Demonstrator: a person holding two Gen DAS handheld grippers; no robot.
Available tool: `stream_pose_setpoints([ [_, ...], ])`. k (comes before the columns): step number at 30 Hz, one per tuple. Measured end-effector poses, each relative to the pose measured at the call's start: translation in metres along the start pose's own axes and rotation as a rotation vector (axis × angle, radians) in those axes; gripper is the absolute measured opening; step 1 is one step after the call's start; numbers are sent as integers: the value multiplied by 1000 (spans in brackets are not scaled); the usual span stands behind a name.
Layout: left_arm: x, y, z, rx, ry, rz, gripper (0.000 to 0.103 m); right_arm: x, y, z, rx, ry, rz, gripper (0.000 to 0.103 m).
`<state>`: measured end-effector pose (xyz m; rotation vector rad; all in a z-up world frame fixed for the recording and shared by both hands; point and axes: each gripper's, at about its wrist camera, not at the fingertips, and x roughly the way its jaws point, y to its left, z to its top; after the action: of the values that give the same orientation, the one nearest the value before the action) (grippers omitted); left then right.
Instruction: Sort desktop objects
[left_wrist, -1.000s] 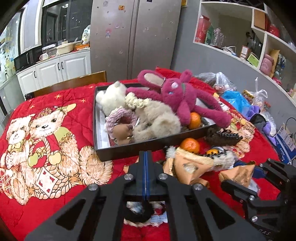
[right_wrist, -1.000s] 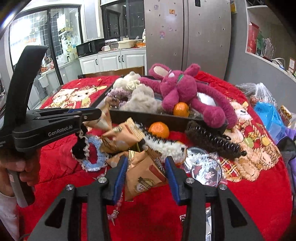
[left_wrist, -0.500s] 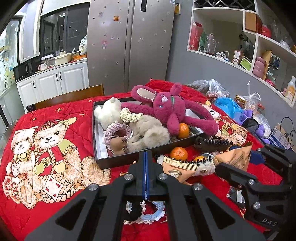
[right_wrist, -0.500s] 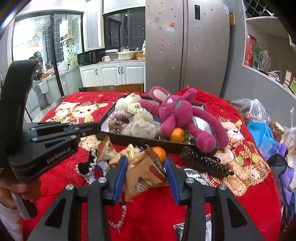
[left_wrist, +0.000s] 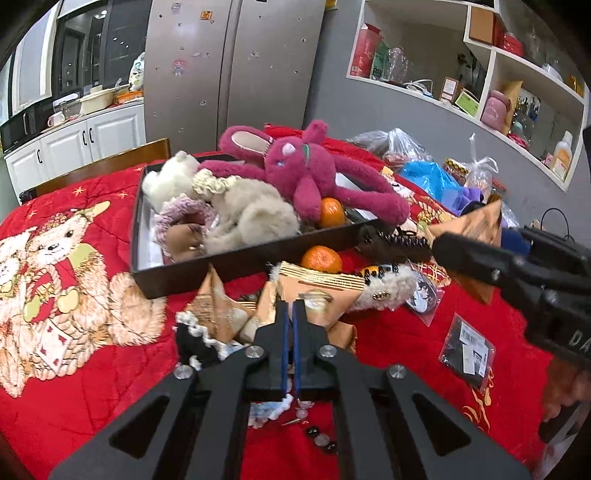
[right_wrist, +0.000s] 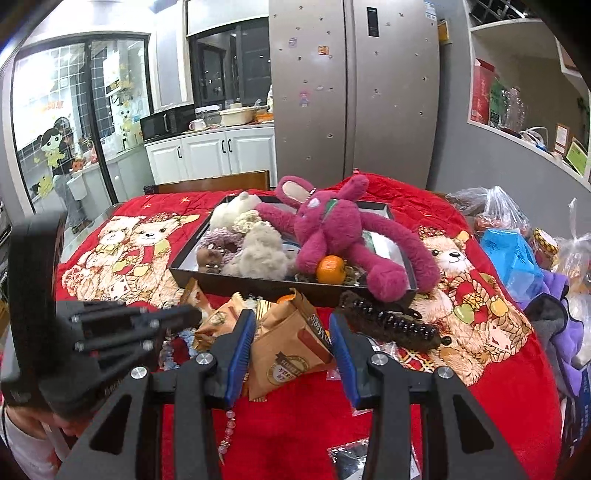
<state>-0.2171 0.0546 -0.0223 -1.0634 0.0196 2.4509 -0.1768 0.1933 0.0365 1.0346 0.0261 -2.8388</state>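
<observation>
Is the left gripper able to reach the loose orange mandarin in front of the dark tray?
Probably not directly. The left gripper, jaws just opening and empty, faces brown paper snack packets piled between it and the orange mandarin by the dark tray; coming from above looks freer.

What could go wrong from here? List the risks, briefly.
1. The snack packet pinched in the right tool may slip before it reaches the tray.
2. The tray is heaped with plush toys. Dropped on the pink rabbit, the packet could slide back out.
3. The left tool, its jaws opening, sits low over the crocheted scrunchie and may snag it.
</observation>
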Motion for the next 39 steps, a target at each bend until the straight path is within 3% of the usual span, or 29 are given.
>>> stream_pose_setpoints([
  [2, 3, -6, 0, 0, -1, -8, 21, 0, -3, 0, 3, -2, 3, 42],
  [4, 4, -11, 1, 16, -8, 8, 43, -1, -5, 1, 3, -5, 0, 42],
  [7, 3, -18, 1, 38, -36, -6, 64, -3, -9, 2, 14, -10, 5, 42],
  [9, 6, -21, 2, 48, -30, 1, 69, -2, -12, 2, 19, -12, 5, 42],
  [17, 40, -25, 4, 77, 33, 68, 65, 1, -17, 1, 27, -9, 15, 42],
  [19, 42, -24, 5, 75, 28, 85, 50, 2, -20, 1, 32, -9, 13, 42],
  [22, 41, -19, 8, 48, 31, 84, 44, 5, -24, 0, 40, -4, 11, 42],
  [28, 33, -18, 9, 36, 19, 74, 39, 7, -22, -2, 37, 2, 15, 42],
  [39, -5, -22, 23, 29, -57, 121, 39, -3, -11, 11, 8, -19, 26, 42],
])
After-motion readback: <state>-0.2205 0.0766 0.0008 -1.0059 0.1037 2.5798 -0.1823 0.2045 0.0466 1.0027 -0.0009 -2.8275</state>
